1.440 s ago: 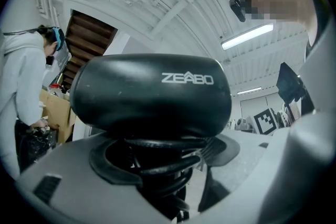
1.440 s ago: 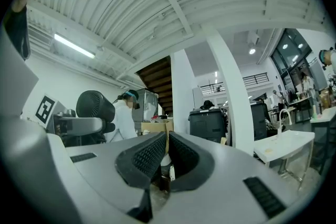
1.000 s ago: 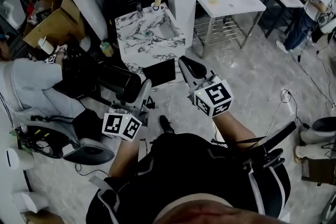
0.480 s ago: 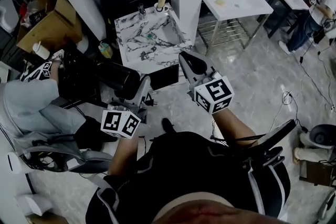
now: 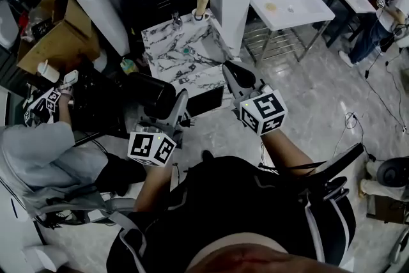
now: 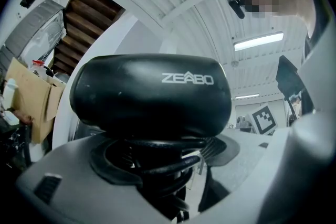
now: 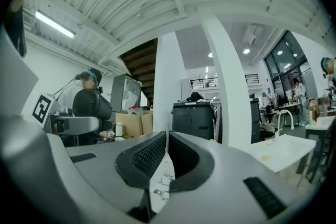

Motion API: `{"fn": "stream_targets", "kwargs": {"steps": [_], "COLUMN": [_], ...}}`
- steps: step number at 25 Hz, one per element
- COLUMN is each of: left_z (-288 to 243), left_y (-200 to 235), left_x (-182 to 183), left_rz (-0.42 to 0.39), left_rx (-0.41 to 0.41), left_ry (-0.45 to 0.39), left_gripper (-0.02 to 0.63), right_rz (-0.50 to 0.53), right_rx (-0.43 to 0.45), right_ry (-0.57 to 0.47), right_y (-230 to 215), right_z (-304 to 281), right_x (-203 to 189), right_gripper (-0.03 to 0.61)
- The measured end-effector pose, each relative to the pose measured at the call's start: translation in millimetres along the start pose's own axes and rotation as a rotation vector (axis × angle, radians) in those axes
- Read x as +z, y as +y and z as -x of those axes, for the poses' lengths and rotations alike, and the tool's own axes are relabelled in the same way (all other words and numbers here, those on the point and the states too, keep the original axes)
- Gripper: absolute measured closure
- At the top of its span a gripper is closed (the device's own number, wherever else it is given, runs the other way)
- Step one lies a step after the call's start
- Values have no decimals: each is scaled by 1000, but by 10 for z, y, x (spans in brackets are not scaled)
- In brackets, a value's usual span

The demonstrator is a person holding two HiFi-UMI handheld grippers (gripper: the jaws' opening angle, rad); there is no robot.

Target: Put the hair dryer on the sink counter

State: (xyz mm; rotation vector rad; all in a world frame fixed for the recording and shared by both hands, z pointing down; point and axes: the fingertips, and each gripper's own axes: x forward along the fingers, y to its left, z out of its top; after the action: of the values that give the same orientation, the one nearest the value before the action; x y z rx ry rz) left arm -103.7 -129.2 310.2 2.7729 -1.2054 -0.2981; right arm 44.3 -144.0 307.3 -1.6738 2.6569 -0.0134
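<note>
Workshop hall: marble sink counter [image 5: 161, 68], metal-legged table [image 5: 300, 8], cardboard box [image 5: 56, 35].

The head view looks steeply down from above onto the sink bench [image 5: 160, 67]. The left gripper view sits right under the hair dryer [image 6: 152, 94], facing up. The right gripper view faces a white pillar [image 7: 231, 92] and also sees the hair dryer, off left.

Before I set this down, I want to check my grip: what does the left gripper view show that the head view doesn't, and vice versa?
Only the left gripper view: the ZEABO print on the hair dryer and its coiled cord between the jaws. Only the head view: the marble sink counter, with a cup at its back edge. Both: the left gripper holding the hair dryer.
</note>
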Motion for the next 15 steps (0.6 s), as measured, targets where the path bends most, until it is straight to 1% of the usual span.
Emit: {"fn": "stream_targets", "kwargs": {"steps": [10, 15], "left_z": [-98, -129], "left_y": [451, 600], "left_x": [66, 6], "left_rz": [13, 25], "left_rx": [-10, -19], "left_ry": [-30, -25], "left_gripper": [259, 259], "right_rz": [34, 44], "right_rx": [-20, -23], "right_ry": [39, 58], "right_y": [13, 17], "right_z": [-454, -596], "right_x": [27, -23], "right_gripper": [549, 549]}}
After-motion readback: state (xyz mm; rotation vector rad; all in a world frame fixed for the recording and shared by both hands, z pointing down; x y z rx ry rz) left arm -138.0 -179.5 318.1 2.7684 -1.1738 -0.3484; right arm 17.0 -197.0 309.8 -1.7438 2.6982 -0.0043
